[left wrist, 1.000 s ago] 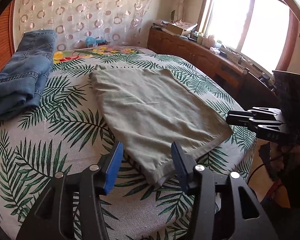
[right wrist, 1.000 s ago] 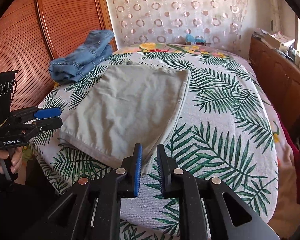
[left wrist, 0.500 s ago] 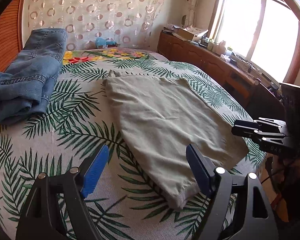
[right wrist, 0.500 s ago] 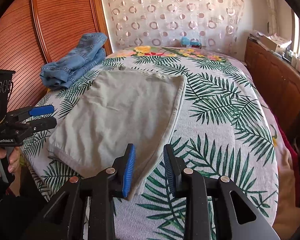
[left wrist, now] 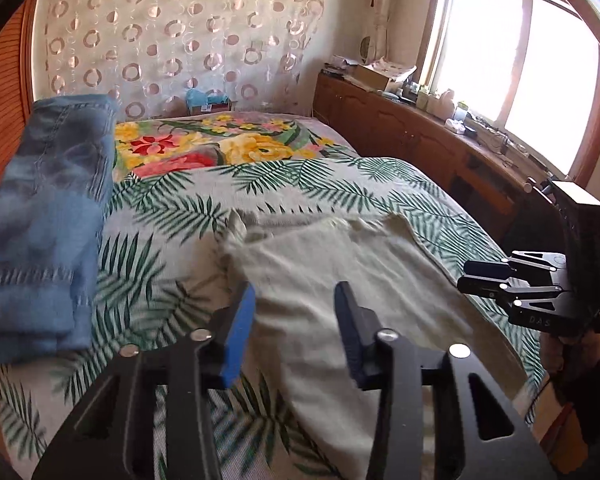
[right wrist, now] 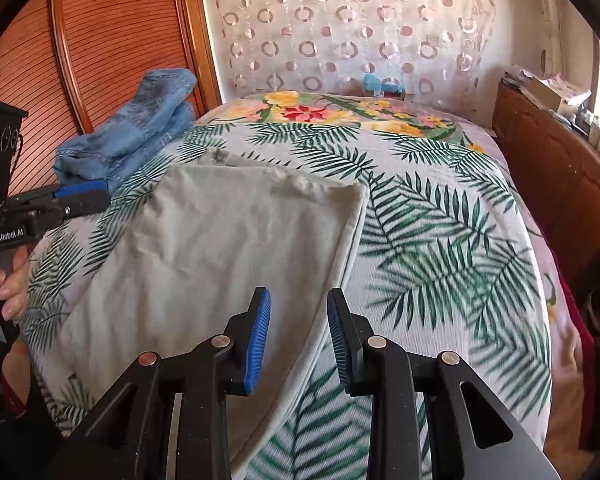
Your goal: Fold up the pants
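Pale green pants [left wrist: 340, 272] lie folded flat on the palm-leaf bedspread [left wrist: 172, 216], waistband towards the headboard end; they also show in the right wrist view [right wrist: 228, 248]. My left gripper [left wrist: 296, 320] is open and empty, hovering over the pants' left edge. My right gripper [right wrist: 298, 332] is open and empty, straddling the pants' right long edge from above. The right gripper also shows at the right of the left wrist view [left wrist: 496, 280]. The left gripper shows at the left of the right wrist view [right wrist: 80, 198].
Folded blue jeans [left wrist: 48, 224] lie at the bed's left side by a wooden slatted panel [right wrist: 112, 52]. A wooden cabinet [left wrist: 420, 136] with clutter runs along the right under a window. A floral blanket [right wrist: 340, 114] covers the bed's far end.
Both grippers have opened wider and moved forward along the pants towards the waistband end. The pants lie as before.
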The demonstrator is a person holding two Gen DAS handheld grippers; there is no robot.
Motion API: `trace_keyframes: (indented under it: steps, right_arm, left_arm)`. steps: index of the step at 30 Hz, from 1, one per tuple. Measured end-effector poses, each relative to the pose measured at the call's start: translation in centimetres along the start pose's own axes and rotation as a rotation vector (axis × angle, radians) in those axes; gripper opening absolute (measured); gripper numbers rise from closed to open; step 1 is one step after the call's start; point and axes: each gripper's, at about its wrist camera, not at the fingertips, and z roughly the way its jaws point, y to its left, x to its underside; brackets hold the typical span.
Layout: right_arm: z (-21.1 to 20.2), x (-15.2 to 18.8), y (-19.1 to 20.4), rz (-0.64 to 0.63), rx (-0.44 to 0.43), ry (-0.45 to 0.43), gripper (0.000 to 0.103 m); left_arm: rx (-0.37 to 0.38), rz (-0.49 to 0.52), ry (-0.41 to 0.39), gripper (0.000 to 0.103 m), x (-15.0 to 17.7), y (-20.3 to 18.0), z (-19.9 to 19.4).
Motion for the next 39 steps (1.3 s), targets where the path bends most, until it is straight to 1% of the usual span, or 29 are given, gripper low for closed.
trace_keyframes:
  steps: [5, 9, 13, 17, 20, 22, 25, 26, 27, 28, 30, 32, 36, 39]
  right_arm:
    - [3.5, -2.4, -0.7, -0.025, 0.001, 0.037, 0.03]
    - [6.0, -3.8, -0.3, -0.062, -0.018, 0.061, 0.03]
    - [8.4, -4.8, -0.1, -0.11, -0.024, 0.081, 0.03]
    - [9.0, -4.9, 0.1, -0.14, -0.01, 0.065, 0.031]
    - [9.3, -4.5, 0.3, -0.152, -0.002, 0.041, 0.031]
    - [9.2, -4.4, 0.1, -0.142, -0.014, 0.04, 0.031]
    - [8.9, -4.2, -0.2, -0.133, -0.025, 0.04, 0.031]
    - [8.8, -4.1, -0.1, -0.134, -0.024, 0.04, 0.032]
    - [8.8, -4.1, 0.0, -0.136, -0.023, 0.041, 0.032]
    - [8.8, -4.1, 0.0, -0.137, -0.023, 0.041, 0.033]
    - [8.9, -4.2, 0.1, -0.138, -0.026, 0.042, 0.035]
    - [8.8, -4.1, 0.1, -0.139, -0.027, 0.042, 0.036]
    - [8.8, -4.2, 0.2, -0.138, -0.026, 0.042, 0.036]
    - [8.9, -4.2, 0.2, -0.141, -0.023, 0.043, 0.036]
  left_arm:
    - [-0.028, 0.01, 0.04, 0.029, -2.3, 1.0, 3.3]
    - [-0.031, 0.009, 0.083, 0.029, -3.5, 1.7, 6.0]
    - [-0.044, 0.004, 0.134, 0.029, -4.1, 2.5, 8.4]
    - [-0.049, 0.0, 0.184, 0.029, -3.9, 3.0, 10.2]
    - [-0.062, 0.025, 0.18, 0.029, -4.0, 2.9, 10.4]
    - [-0.066, 0.036, 0.18, 0.029, -4.1, 2.8, 10.6]
    - [-0.097, 0.07, 0.177, 0.022, -4.1, 2.5, 10.7]
    - [-0.106, 0.088, 0.175, 0.017, -4.1, 2.2, 10.7]
    - [-0.107, 0.095, 0.171, 0.004, -4.1, 2.2, 10.6]
    - [-0.1, 0.097, 0.177, 0.003, -4.1, 2.2, 10.6]
    - [-0.109, 0.107, 0.165, 0.002, -4.0, 2.1, 10.4]
    - [-0.109, 0.093, 0.137, 0.002, -4.2, 2.3, 9.8]
    - [-0.127, -0.001, 0.038, 0.002, -5.3, 4.3, 7.6]
    - [-0.126, -0.033, 0.033, 0.002, -5.9, 5.2, 7.6]
